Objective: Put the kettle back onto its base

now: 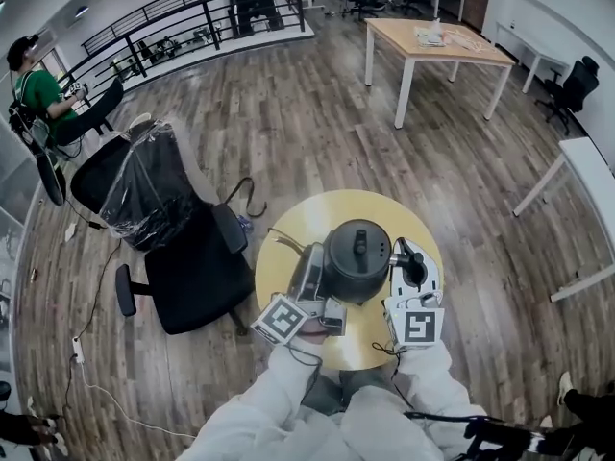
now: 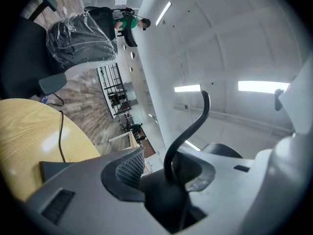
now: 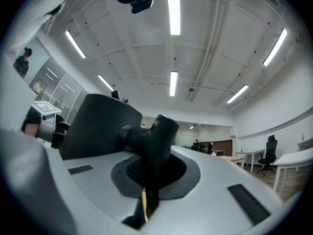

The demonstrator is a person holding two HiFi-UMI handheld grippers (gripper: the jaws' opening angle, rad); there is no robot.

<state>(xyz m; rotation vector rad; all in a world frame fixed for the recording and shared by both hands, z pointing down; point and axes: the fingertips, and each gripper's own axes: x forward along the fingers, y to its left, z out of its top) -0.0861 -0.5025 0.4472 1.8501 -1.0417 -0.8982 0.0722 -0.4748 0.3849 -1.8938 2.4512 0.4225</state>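
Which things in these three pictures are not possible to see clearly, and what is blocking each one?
- Base: head view, the kettle covers the table beneath it; no base shows.
- Dark thing between the left gripper's jaws: left gripper view, too close and dark to name; grip unclear.
- Pads of the right gripper: right gripper view, the handle it clamps mostly covers them.

Bright, even light from ceiling strip lights [image 3: 172,6]; glare on tabletop, fisheye bending, dark vignetted corners, soft foreground
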